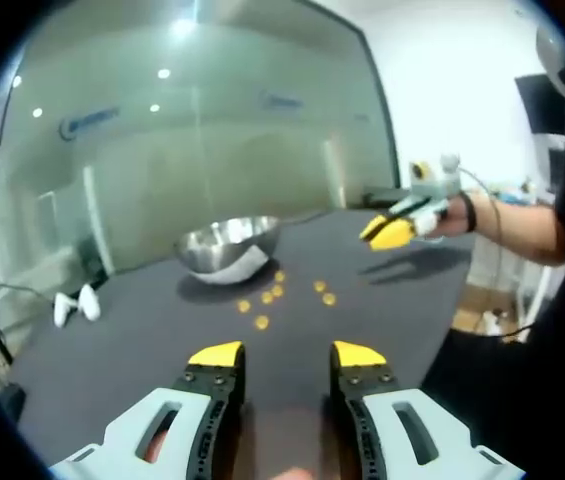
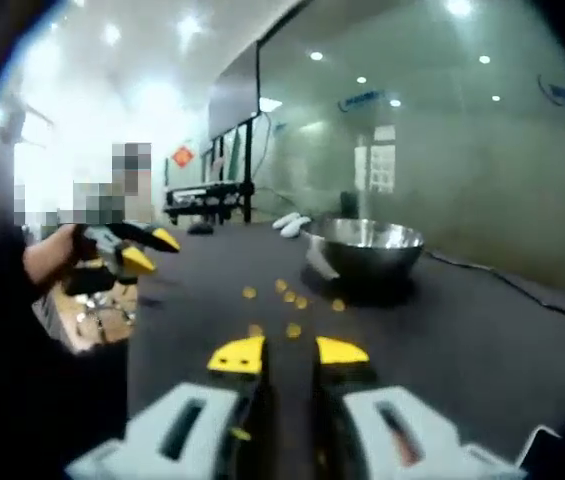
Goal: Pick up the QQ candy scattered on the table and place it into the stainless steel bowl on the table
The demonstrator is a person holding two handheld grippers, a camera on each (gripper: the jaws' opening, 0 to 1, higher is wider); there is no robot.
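The dark tabletop (image 1: 142, 340) runs back to a glass wall, and toward its far edge sits the stainless steel bowl (image 1: 228, 246), upright, its rim bright under the ceiling lights; what lies inside it cannot be told from either view. In front of the bowl, toward the middle of the tabletop, the QQ candy (image 1: 262, 322) lies loose as a small cluster of yellow pieces, about seven in the left gripper view, each apart from the others and all outside the bowl. Judging by that, the task looks barely begun: every piece in sight is still to be lifted and dropped in, one after another. Two small white objects (image 1: 75, 305) rest near the tabletop's edge beside the bowl, clear of the work. The left tongs (image 1: 287, 354) hang above the near part of the tabletop with their yellow-tipped jaws spread well apart, nothing between them and touching nothing, the nearest candy lying just ahead of the tips. The right tongs (image 2: 289, 352) are lifted above the tabletop near its side edge; seen from the left gripper view their jaws are only slightly parted, and their own view shows a narrow gap between the tips with nothing held in it.
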